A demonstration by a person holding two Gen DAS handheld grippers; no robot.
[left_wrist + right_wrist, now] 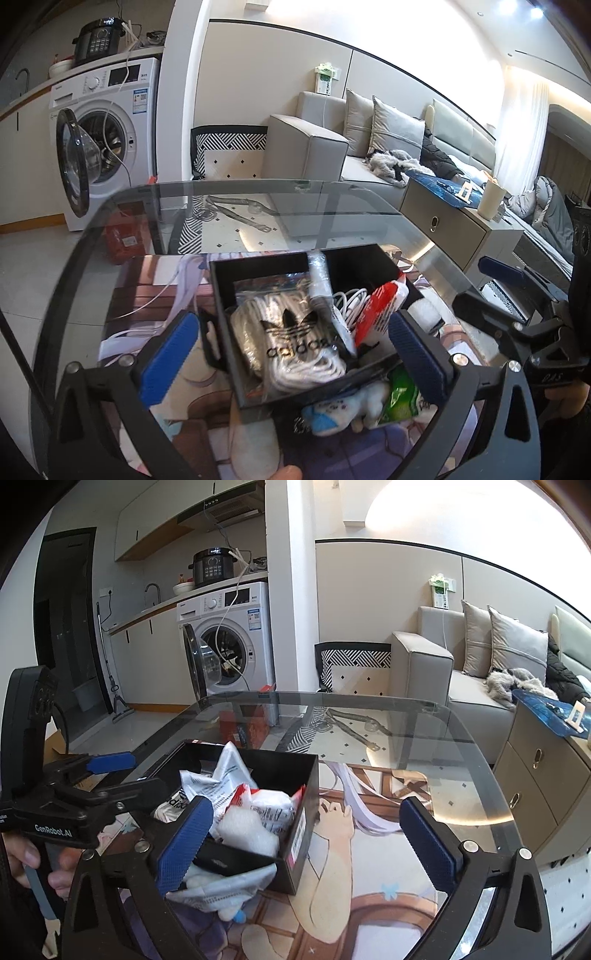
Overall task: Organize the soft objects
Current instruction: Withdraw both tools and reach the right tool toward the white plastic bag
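- Location: a black box [280, 332] stands on a printed mat [369, 867] on the glass table [258, 199]. It is heaped with soft packaged goods.
- Contents, left wrist view: a clear bag of white fabric with an Adidas logo [291, 339], a red-and-white packet [376, 314], a coiled white cable [351, 299] and a wrapped tube [319, 280] leaning on the divider.
- Outside the box: a small white-and-blue plush toy [343, 410] and a green packet [402, 395] lie touching its near wall. These 2 items appear not yet sorted.
- Left gripper [295, 358]: jaws spread fully, holding nothing; the blue pads straddle the box's near end without pressing on it.
- Right gripper [306, 842]: jaws likewise spread wide and empty. The left pad sits over the box's near corner; the other hangs over bare mat.
- Handling, judged: all items look light and compressible. Film wrappers will be slippery and will crumple, so a pinch should gather a fold at the bag's edge or bulk, not a flat face.
- The plush toy should tolerate a firm squeeze across its body.
- Risk, judged: the box is overfilled in the right wrist view, so a white padded piece [247, 834] at the rim may spill if nudged.
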